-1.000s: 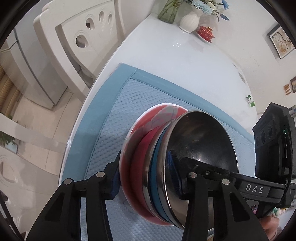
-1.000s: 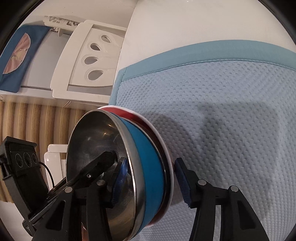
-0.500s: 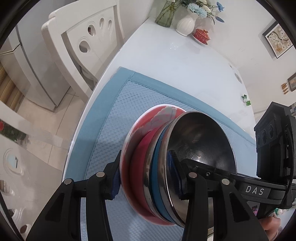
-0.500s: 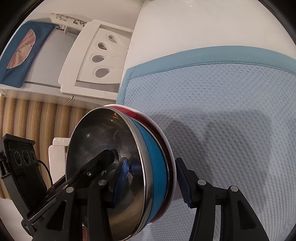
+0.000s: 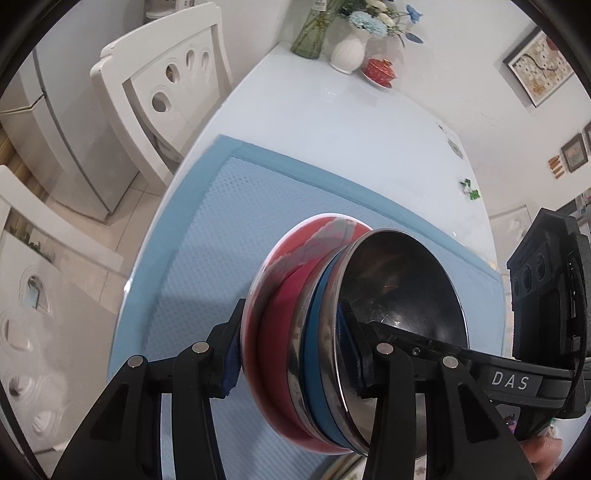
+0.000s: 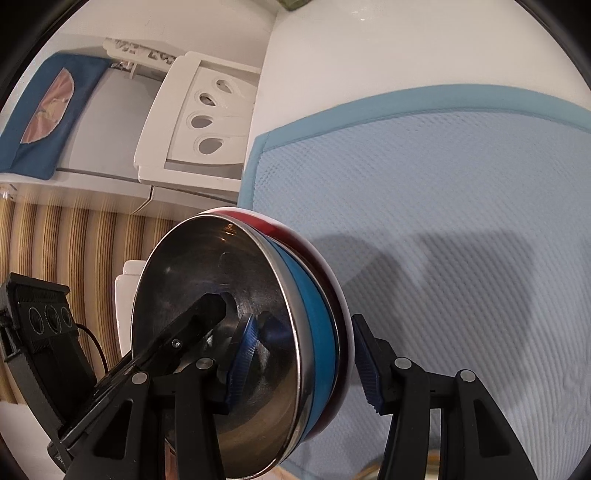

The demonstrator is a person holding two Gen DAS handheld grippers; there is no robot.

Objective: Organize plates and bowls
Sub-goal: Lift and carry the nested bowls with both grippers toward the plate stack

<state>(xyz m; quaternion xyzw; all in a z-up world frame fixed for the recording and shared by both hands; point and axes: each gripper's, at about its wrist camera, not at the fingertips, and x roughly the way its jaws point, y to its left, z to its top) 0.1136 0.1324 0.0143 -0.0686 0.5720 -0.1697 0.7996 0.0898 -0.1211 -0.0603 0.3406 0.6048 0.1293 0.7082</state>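
Note:
A stack of nested dishes is held between both grippers above the blue mat [image 5: 207, 236]. It has a red plate [image 5: 280, 306] with a white rim underneath, a blue bowl [image 5: 319, 350] and a steel bowl [image 5: 402, 291] on top. My left gripper [image 5: 291, 358] is shut on the stack's rim, one finger under the plate, one inside the steel bowl. My right gripper [image 6: 299, 358] clamps the opposite rim of the same stack [image 6: 258, 332] in the same way. The stack looks lifted off the mat [image 6: 461, 221].
The mat lies on a white table [image 5: 332, 122]. A white chair [image 5: 166, 85] stands at the table's left side. A glass vase [image 5: 310, 33], a white vase [image 5: 347, 55] and a red lidded cup [image 5: 380, 70] stand at the far end.
Both grippers have kept their hold on the stack and risen with it; the mat and table look farther away and more of the room shows.

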